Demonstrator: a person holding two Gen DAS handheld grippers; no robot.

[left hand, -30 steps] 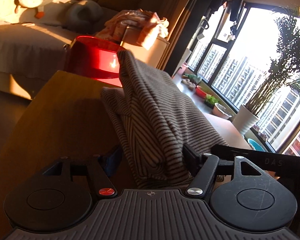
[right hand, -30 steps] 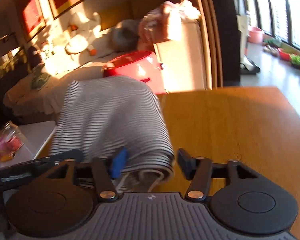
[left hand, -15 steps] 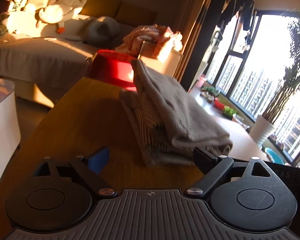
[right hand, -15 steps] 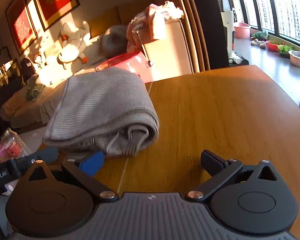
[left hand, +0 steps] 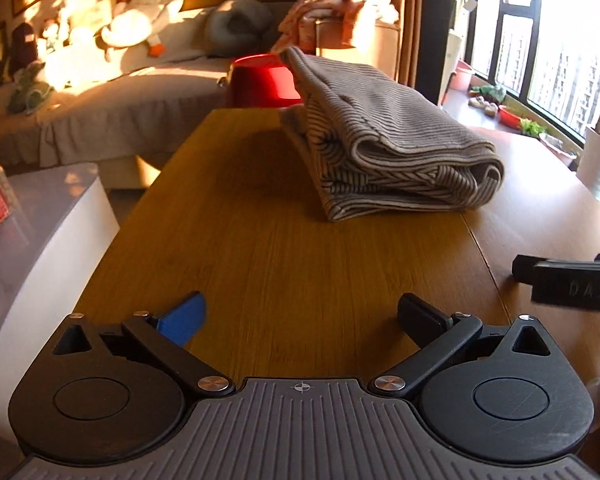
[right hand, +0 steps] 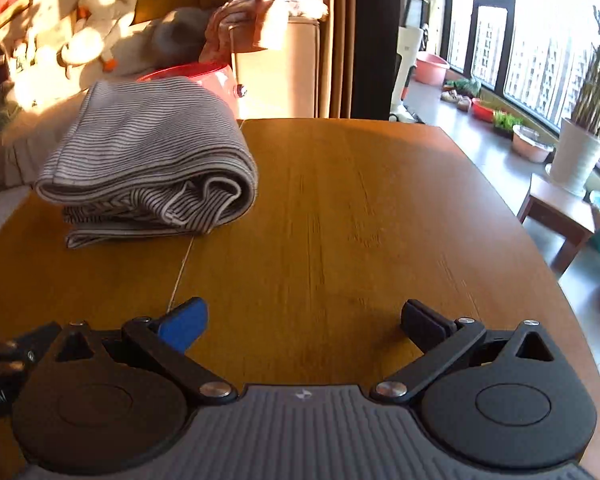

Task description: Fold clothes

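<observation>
Striped garment (left hand: 392,136) lies folded on my wooden table (left hand: 300,264), clear of both claws. My left gripper (left hand: 300,316) is opening, nothing between its fingers; my right gripper (right hand: 304,320) gapes wide, empty too. Behind the bundle, a red tub (left hand: 264,80), maybe a basin.

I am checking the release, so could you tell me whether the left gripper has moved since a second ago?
Yes. The left gripper has drawn back from the folded striped garment, which now lies clear ahead on the wooden table; its jaws are opening, nothing between them.
</observation>
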